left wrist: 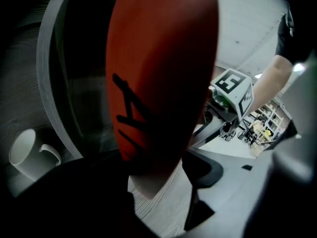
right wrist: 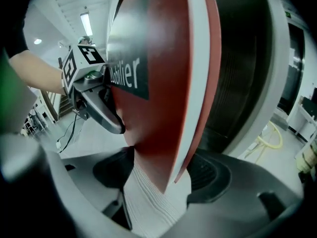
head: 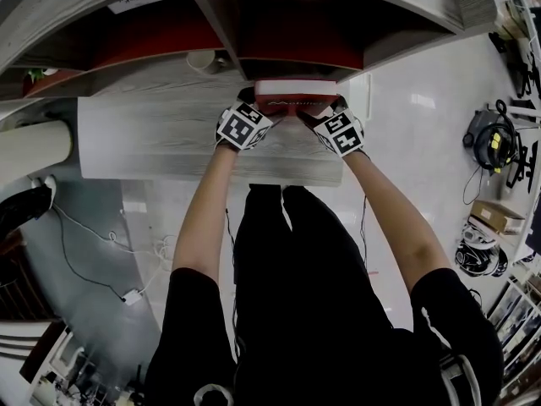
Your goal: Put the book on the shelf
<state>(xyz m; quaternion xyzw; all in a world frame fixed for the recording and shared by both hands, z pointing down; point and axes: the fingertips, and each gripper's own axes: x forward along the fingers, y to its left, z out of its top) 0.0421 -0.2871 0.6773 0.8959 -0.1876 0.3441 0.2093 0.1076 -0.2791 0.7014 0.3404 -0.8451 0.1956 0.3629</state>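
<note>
Red book held upright over the desk at the shelf mouth, pinched endwise by left tongs and right tongs; not yet pushed in.

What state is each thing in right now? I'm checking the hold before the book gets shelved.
red book: closed, held at both ends.
left gripper: shut on the red book.
right gripper: shut on the red book.
white mug: upright on the wooden surface.
</note>
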